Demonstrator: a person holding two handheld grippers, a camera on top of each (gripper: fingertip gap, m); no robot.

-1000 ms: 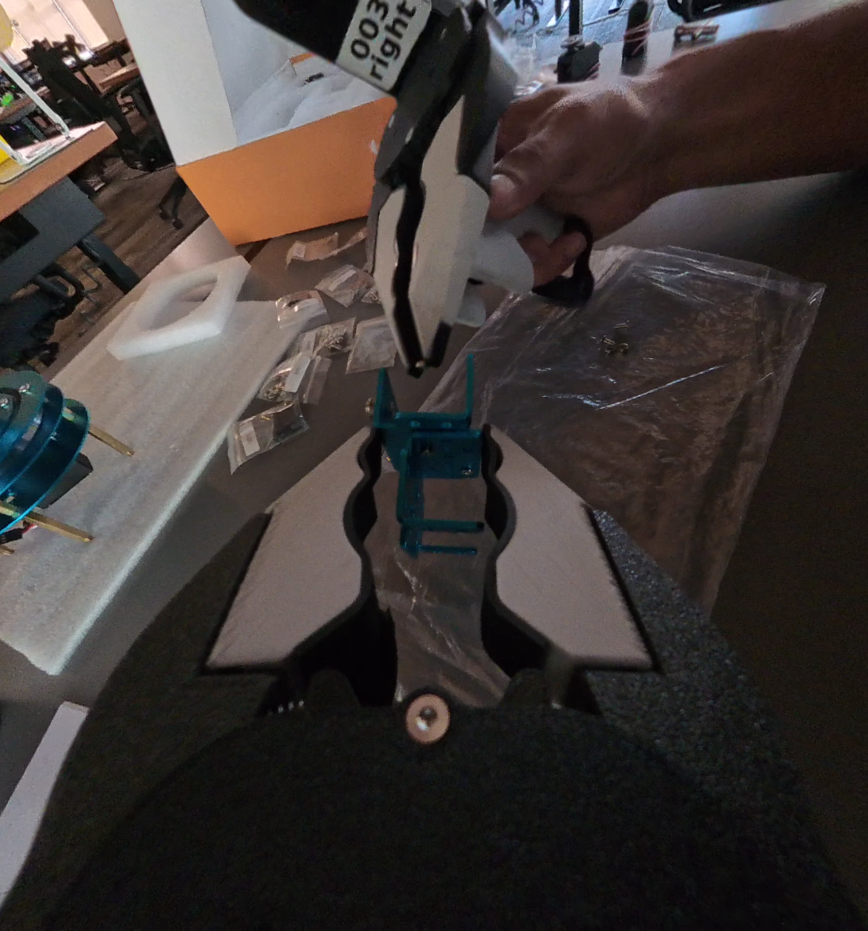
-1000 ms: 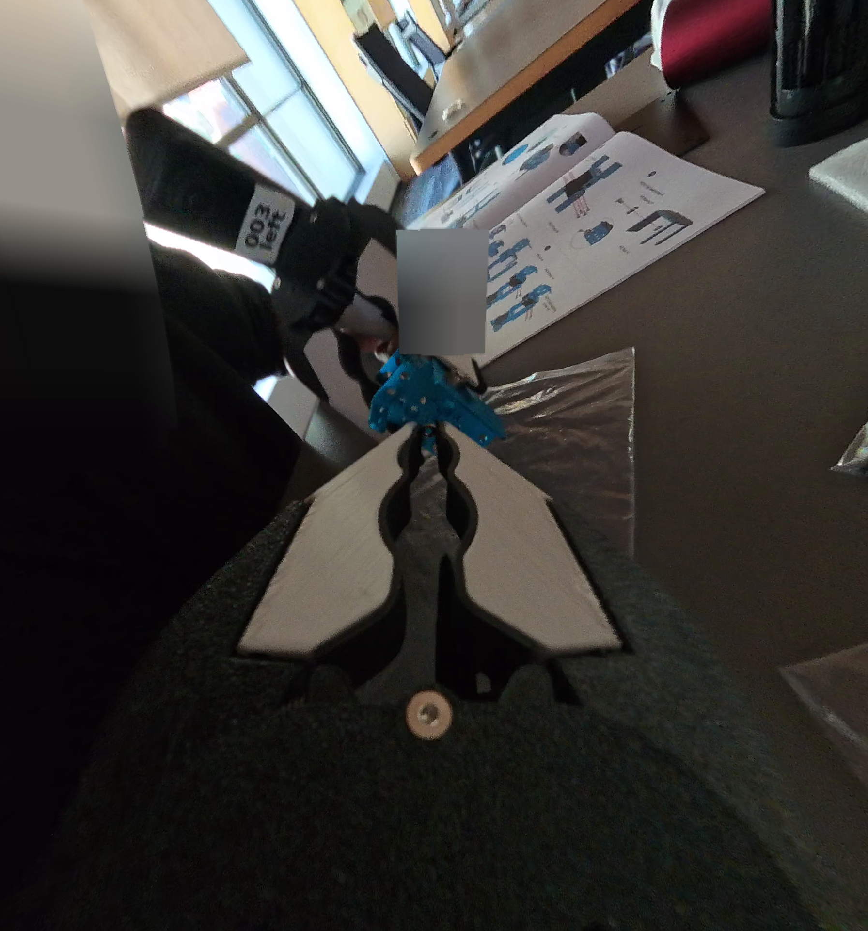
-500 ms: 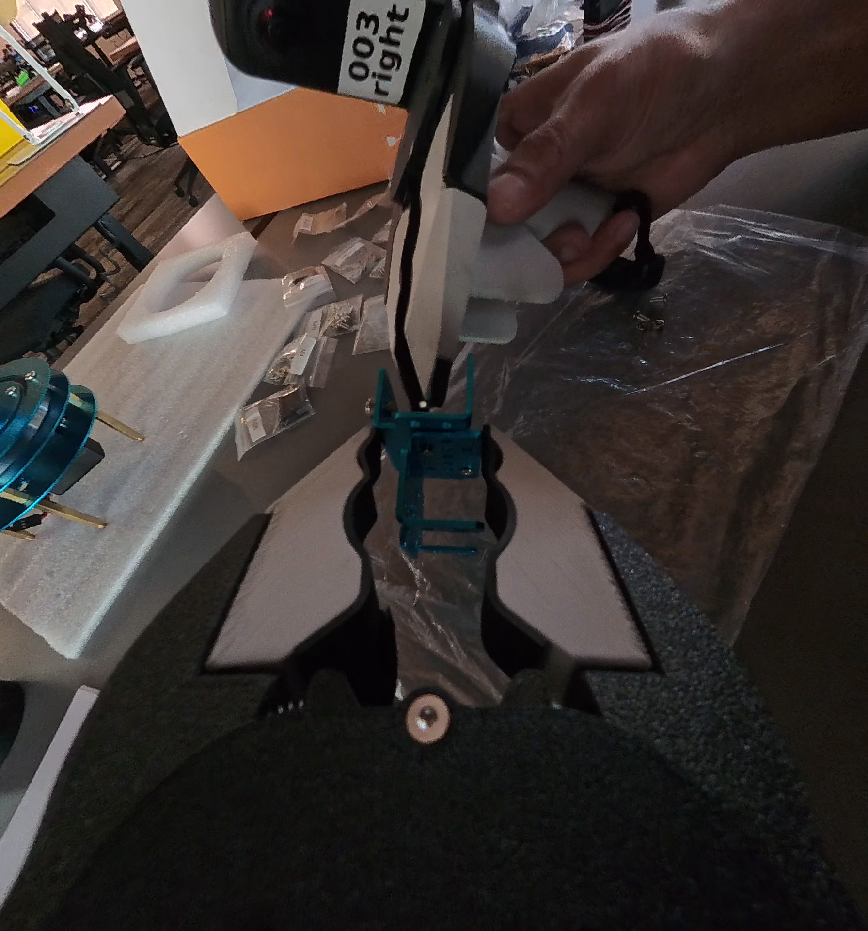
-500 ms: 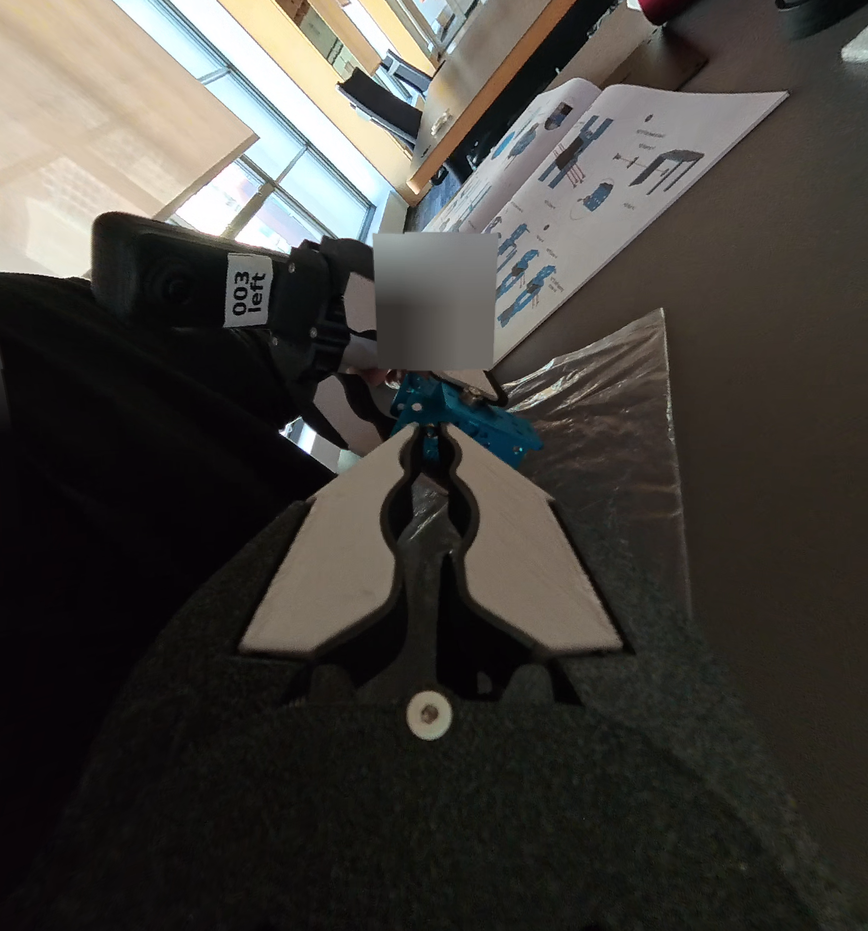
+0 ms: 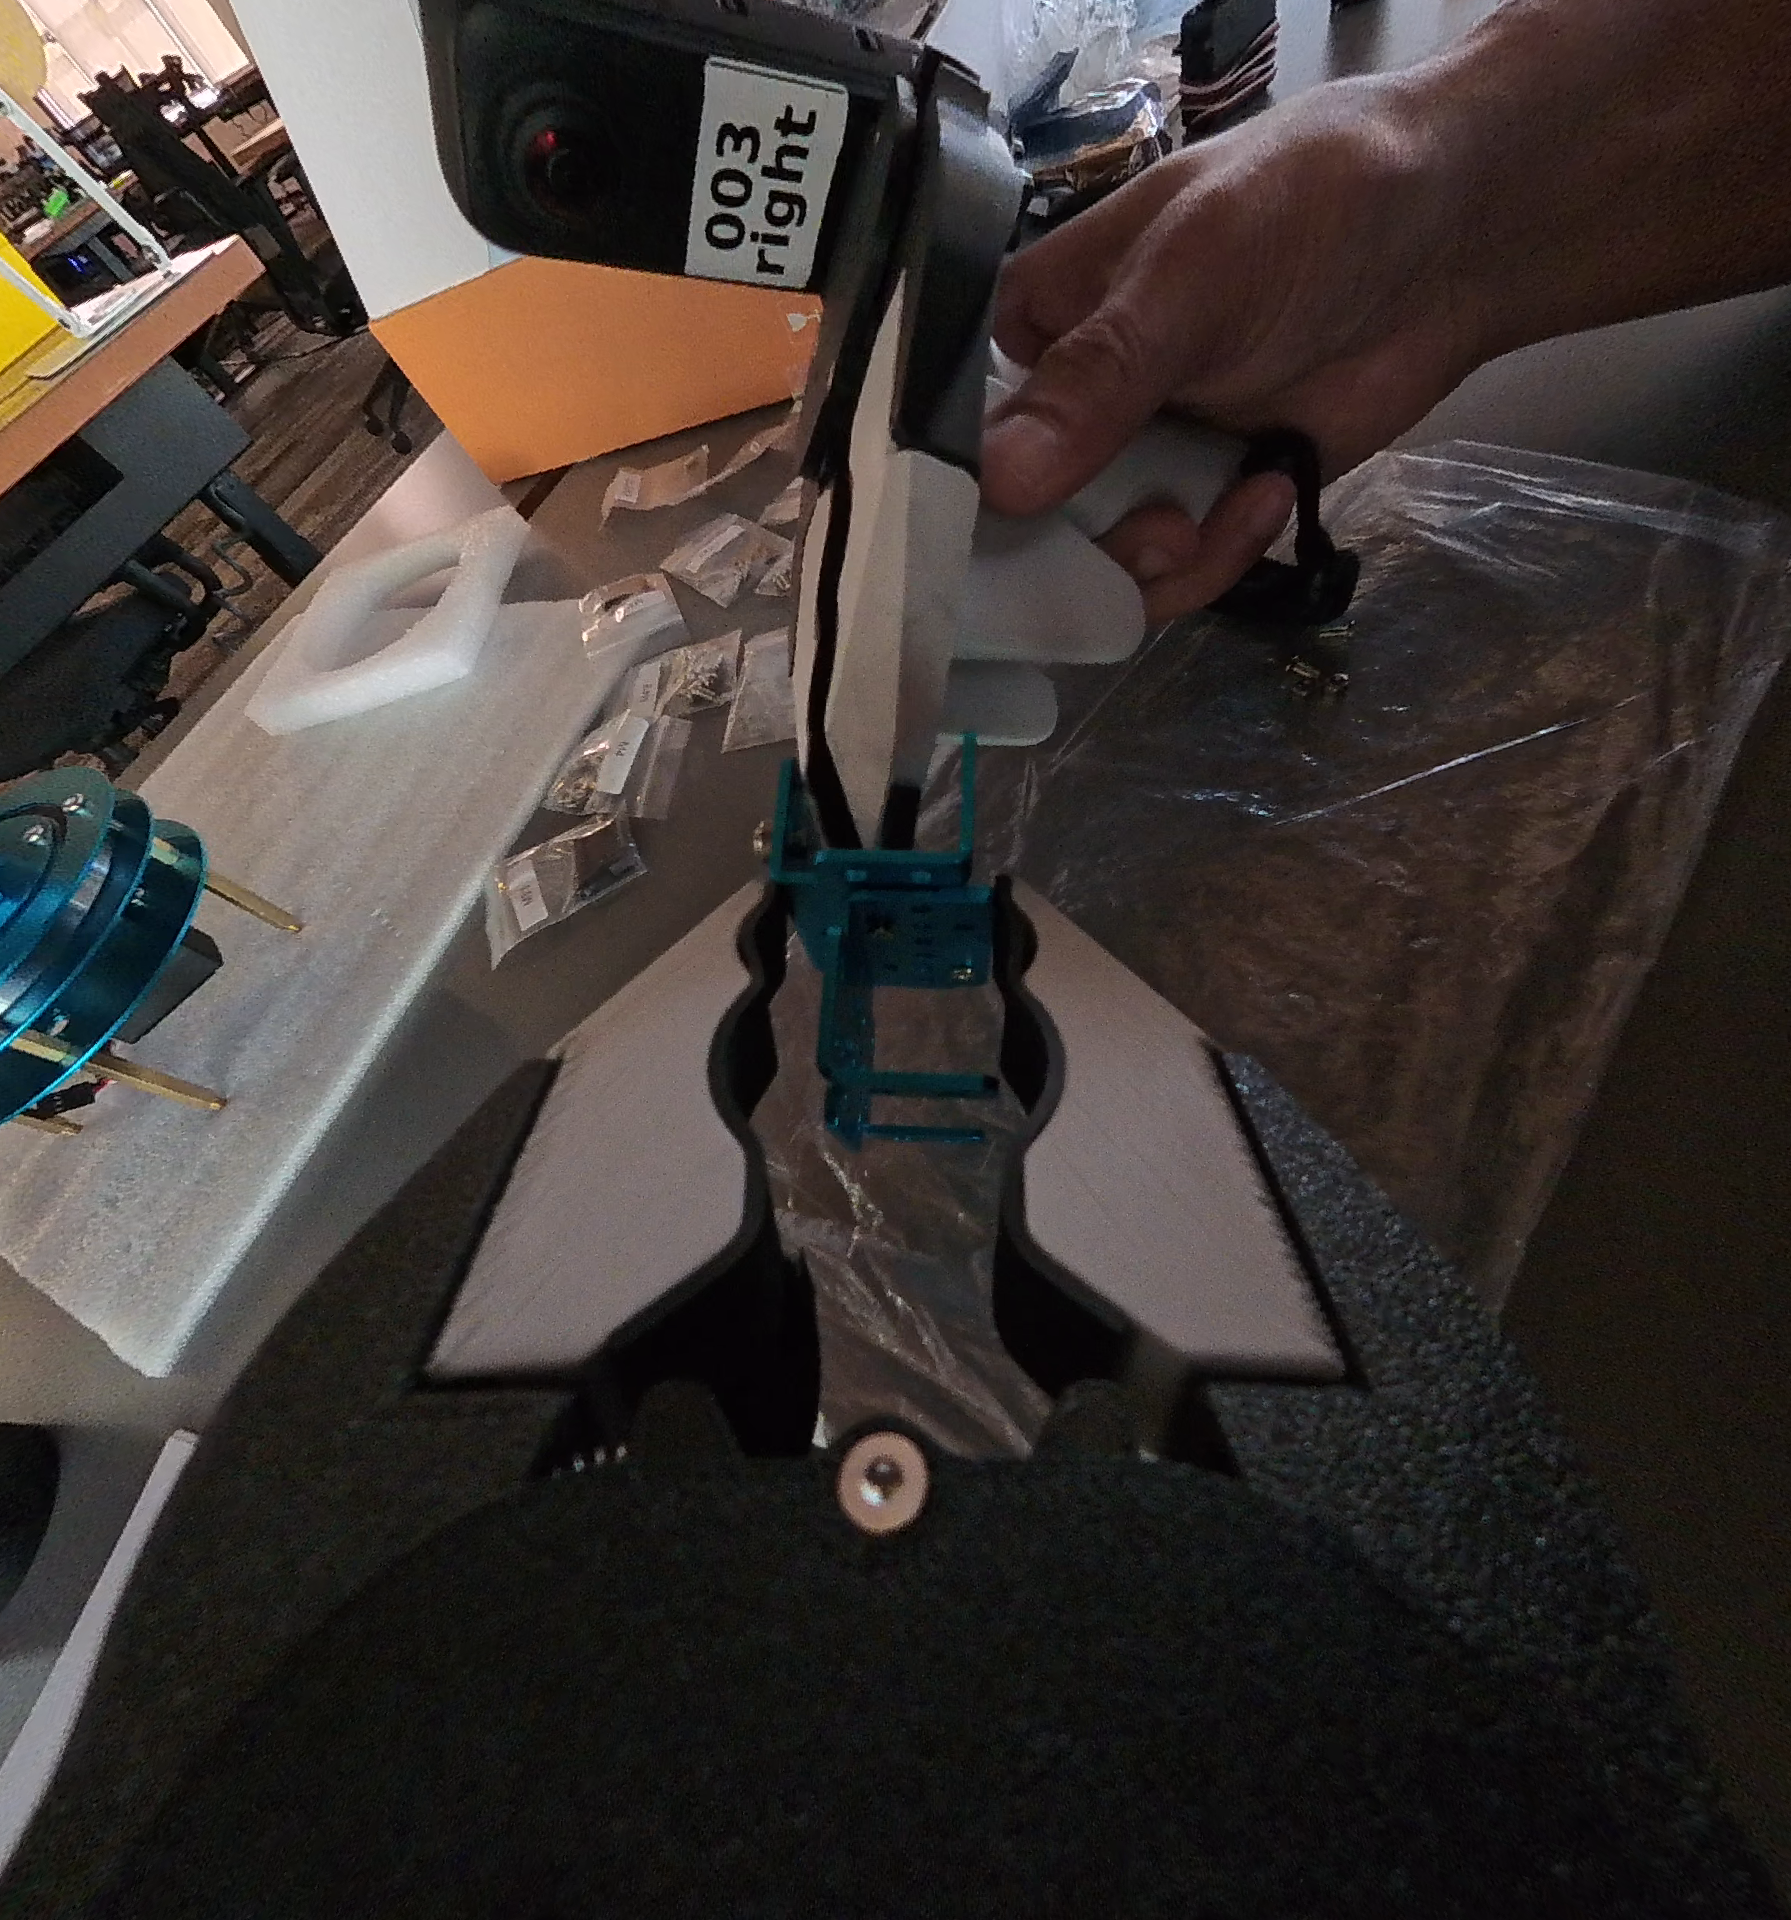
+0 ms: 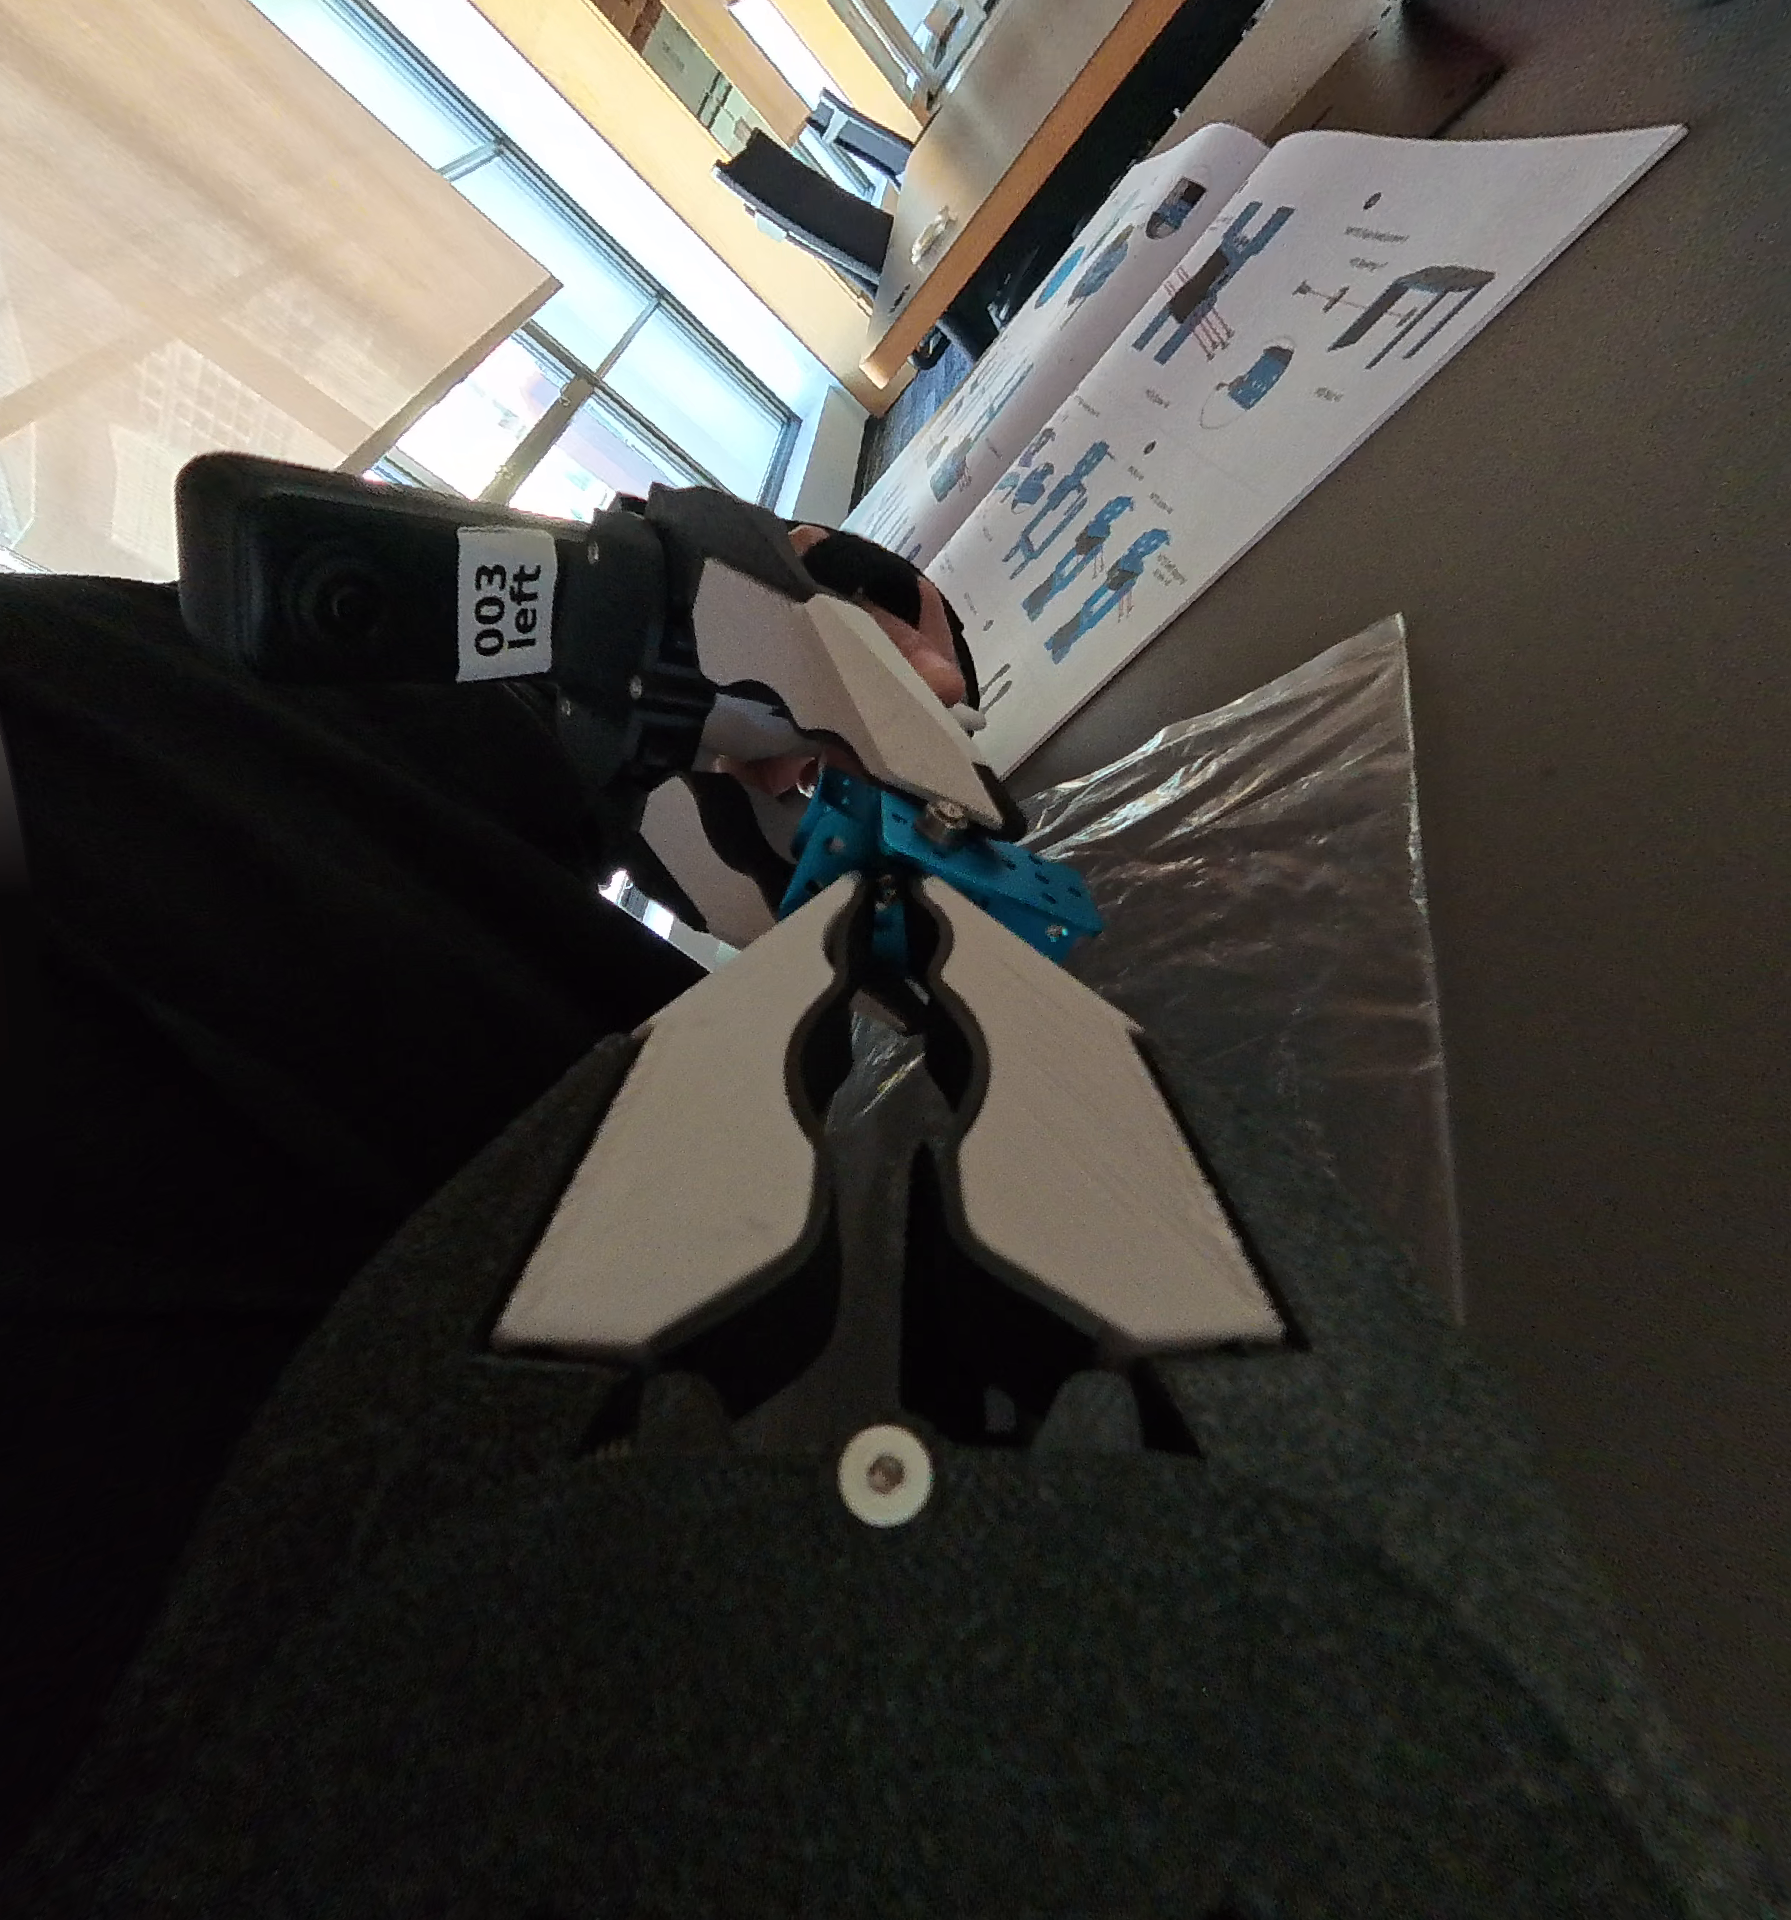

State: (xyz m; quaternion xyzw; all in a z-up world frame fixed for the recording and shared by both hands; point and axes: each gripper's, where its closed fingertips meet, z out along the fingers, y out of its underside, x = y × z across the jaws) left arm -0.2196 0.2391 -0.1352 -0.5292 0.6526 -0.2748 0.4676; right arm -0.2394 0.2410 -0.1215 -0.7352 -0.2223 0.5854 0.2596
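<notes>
Left tongs [image 5: 886, 925] clamp a blue metal bracket [image 5: 896, 961] at frame centre above a clear plastic bag [image 5: 1390, 831]; right tongs [image 6: 886, 904], nearly closed, pinch its upper end.

Teal-blue metal bracket [image 5: 896, 966], clear plastic bag [image 5: 1390, 831], white foam sheet [image 5: 278, 1039], orange box [image 5: 600, 353].

The right gripper [image 5: 875, 821] is blocking the way above the blue metal bracket [image 5: 891, 956], its tips reaching between the upright arms. Left of it, small parts bags [image 5: 610, 769] and a foam sheet [image 5: 278, 935] are crowding the table. The clear plastic bag [image 5: 1390, 883] on the right is lying flat.
</notes>
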